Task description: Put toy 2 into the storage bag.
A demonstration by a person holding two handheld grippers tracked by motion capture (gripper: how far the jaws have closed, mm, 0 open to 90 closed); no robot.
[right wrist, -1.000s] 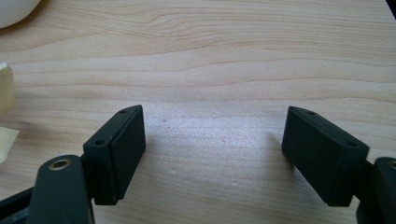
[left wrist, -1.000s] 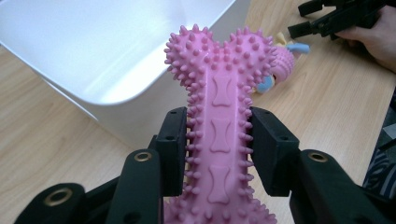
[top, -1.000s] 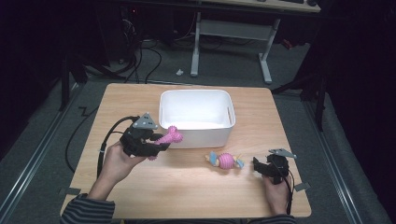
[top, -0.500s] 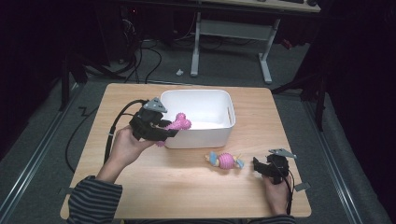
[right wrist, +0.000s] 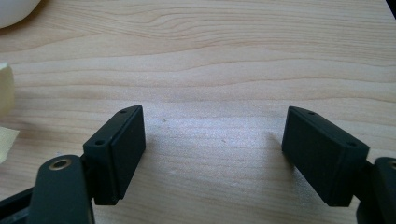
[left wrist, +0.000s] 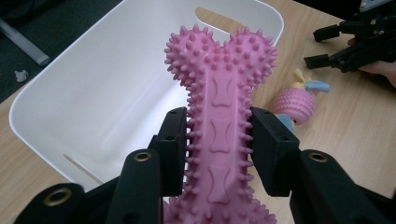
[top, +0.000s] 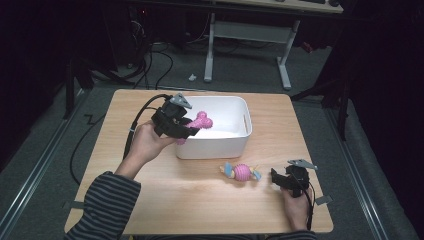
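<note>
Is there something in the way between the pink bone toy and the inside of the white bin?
Nothing visible. The left gripper holds the pink bone toy over the white bin, whose floor looks bare.

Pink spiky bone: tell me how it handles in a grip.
The pink spiky bone probably has rubbery nubs, so the left gripper pads likely hold without slipping. It juts out unsupported without drooping, so it seems fairly stiff. Dropped in the white bin, it may bounce.
</note>
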